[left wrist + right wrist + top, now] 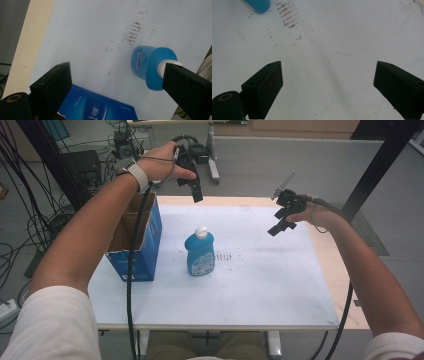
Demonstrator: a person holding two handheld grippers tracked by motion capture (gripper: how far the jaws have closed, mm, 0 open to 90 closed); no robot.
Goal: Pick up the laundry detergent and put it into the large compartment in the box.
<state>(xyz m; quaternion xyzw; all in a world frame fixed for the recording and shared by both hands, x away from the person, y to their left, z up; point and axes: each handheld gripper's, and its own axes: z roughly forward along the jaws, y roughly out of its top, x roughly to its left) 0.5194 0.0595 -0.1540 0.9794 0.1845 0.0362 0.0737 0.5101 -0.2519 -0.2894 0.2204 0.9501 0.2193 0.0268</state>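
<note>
The white table (260, 285) carries an open blue cardboard box (145, 245) at its left side. Just right of the box a blue bottle (200, 252) stands upright, long axis vertical, white cap (201, 232) on top. The left gripper (192, 185) hangs above and behind the bottle, jaws spread, nothing held. The right gripper (280, 222) hovers well to the bottle's right, jaws released and empty.

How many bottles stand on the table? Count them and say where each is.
1. The blue bottle with a white cap stands upright near the middle of the white table, just right of the open blue box. The box's inside is partly hidden.
</note>
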